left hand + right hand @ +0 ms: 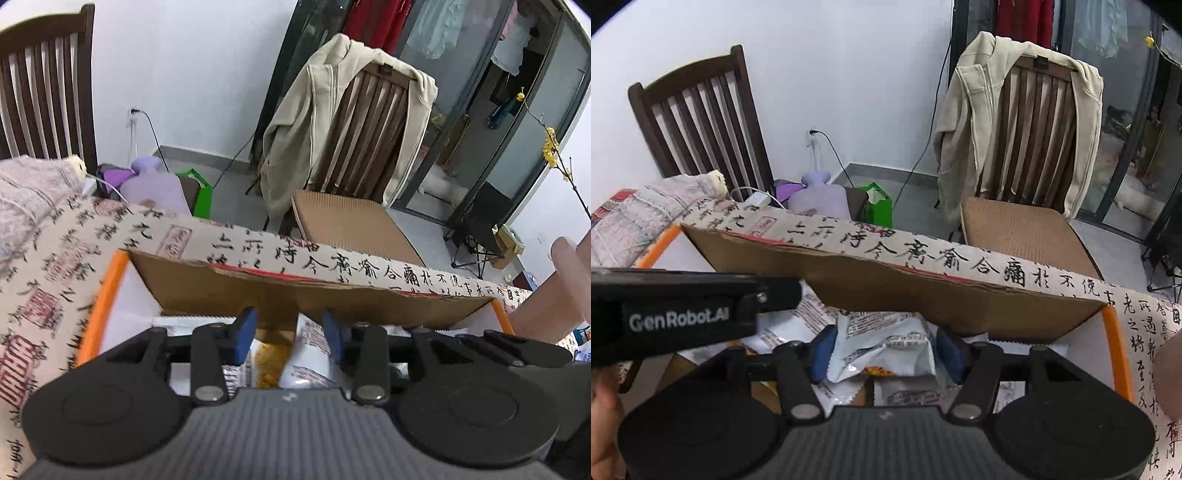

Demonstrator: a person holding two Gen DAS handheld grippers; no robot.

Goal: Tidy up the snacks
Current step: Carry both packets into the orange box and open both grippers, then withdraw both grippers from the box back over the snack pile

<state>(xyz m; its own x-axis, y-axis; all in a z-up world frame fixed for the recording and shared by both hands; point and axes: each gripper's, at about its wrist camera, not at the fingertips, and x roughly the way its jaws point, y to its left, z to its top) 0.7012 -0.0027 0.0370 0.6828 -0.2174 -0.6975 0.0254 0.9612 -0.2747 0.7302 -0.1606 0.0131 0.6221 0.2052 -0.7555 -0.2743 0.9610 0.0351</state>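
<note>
A box with an orange rim (pixel 107 291) and a raised cardboard flap (pixel 295 291) stands on the calligraphy tablecloth and holds several white snack packets. My left gripper (pixel 288 334) hangs over it, blue pads apart, above a white packet with a yellow print (pixel 308 341); the pads do not press on it. In the right wrist view the same box (pixel 1115 350) lies below my right gripper (pixel 885 354). Its jaws stand open around a crumpled white packet (pixel 886 345) that rests on the other packets. The left gripper's black housing (pixel 679 317) reaches in from the left.
The calligraphy tablecloth (pixel 55 266) runs to the table's far edge. Behind it stand a chair draped with a beige jacket (pixel 1015 110), a dark slatted chair (pixel 701 122), a purple hot-water bottle (pixel 820 199) and a green bag (pixel 879 203). A person's hand (pixel 569 258) shows at the right.
</note>
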